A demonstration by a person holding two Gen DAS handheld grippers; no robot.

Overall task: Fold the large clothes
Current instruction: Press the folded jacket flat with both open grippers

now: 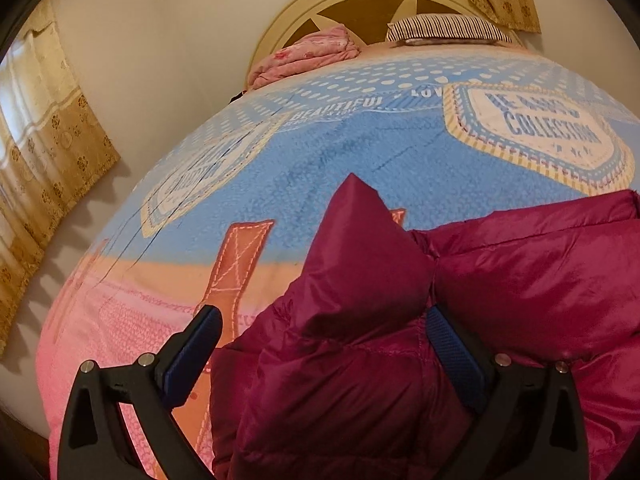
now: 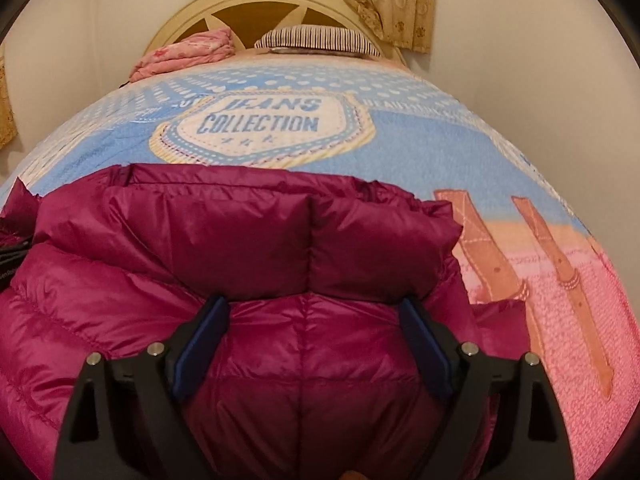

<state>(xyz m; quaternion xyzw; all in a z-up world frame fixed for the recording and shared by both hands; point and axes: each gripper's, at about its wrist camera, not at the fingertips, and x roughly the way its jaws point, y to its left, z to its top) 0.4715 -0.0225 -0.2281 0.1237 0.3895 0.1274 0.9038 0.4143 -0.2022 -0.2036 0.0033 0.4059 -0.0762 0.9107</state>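
Note:
A magenta quilted puffer jacket (image 1: 500,280) lies bunched on the bed; in the right wrist view it (image 2: 248,232) fills the lower middle. My left gripper (image 1: 324,320) is open, its jaws wide apart over the jacket's left side, where a pointed fold of fabric sticks up between the fingers (image 1: 192,356). My right gripper (image 2: 314,312) is open, its jaws wide apart over the jacket's puffy middle, with the fingers (image 2: 424,352) resting against the fabric. Neither gripper pinches the fabric.
The bed is covered by a blue and pink blanket (image 2: 280,120) printed "JEANS COLLECTION". A pink folded quilt (image 1: 308,56) and a striped pillow (image 1: 444,28) lie at the cream headboard (image 2: 256,0). Beige curtains (image 1: 48,152) hang on the walls.

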